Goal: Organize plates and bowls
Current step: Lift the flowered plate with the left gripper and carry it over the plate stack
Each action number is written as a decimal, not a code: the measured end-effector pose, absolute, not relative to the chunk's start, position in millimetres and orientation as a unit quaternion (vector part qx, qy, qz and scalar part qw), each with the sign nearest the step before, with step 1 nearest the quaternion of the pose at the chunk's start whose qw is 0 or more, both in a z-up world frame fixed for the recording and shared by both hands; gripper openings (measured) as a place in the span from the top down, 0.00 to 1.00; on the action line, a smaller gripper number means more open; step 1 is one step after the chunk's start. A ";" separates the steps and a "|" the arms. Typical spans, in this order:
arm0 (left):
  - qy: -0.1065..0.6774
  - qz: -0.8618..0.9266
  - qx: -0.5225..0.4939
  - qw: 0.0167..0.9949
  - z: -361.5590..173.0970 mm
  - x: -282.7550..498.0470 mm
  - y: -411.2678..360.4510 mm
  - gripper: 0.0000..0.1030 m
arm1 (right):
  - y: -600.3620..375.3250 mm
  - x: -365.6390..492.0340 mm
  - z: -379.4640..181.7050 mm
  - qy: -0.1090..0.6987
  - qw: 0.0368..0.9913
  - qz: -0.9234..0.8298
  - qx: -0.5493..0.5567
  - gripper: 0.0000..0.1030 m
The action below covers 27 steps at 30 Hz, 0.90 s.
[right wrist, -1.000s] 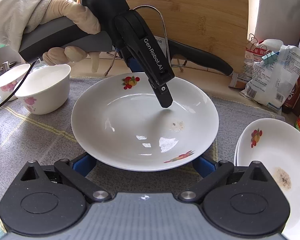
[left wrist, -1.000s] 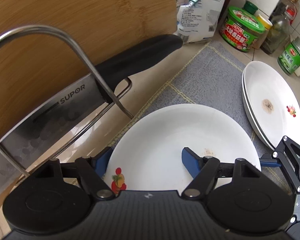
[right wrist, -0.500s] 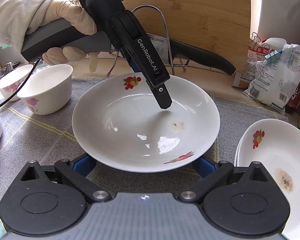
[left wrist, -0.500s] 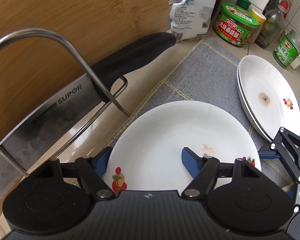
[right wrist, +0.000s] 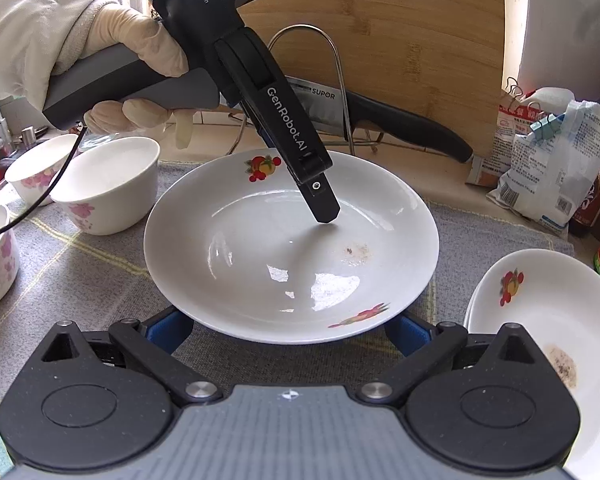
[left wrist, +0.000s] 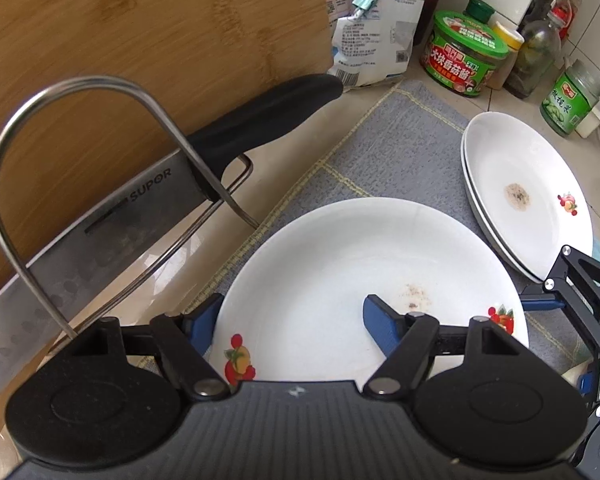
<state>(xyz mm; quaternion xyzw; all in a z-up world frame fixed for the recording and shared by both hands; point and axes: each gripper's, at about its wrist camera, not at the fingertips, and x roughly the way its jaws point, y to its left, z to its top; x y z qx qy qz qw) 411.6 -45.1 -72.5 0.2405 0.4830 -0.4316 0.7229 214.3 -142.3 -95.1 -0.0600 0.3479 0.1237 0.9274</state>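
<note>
On the grey mat (right wrist: 80,280) between the bowls (right wrist: 108,188) at my left and the stack of 2 plates (left wrist: 532,196) at my right sits the white plate (right wrist: 292,256) I am working, and I judge it is headed for that stack, since the task is to group like with like. My left gripper (left wrist: 288,316) comes down steeply over the plate's far rim, by the fruit decal: 1 blue pad (left wrist: 380,324) lies inside the dish, the other (left wrist: 204,316) outside and under the rim, so I read the jaws as clamped on the plate, drawn in as far as its wall allows. My right gripper (right wrist: 288,326) waits at the near rim with its pads spread wide, both showing just below the plate's edge; I cannot tell whether they touch it, and they are not pinching it. The wire rack (left wrist: 100,184) holding a cleaver (left wrist: 100,236) against the wooden board (left wrist: 140,32) stands close beside the plate, so the lift needs to avoid it.
</note>
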 end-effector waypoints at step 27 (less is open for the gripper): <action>0.452 -0.420 0.235 0.751 -40.5 345.7 -67.1 0.28 | -176.3 166.0 -60.2 0.335 0.928 0.146 -0.065 0.00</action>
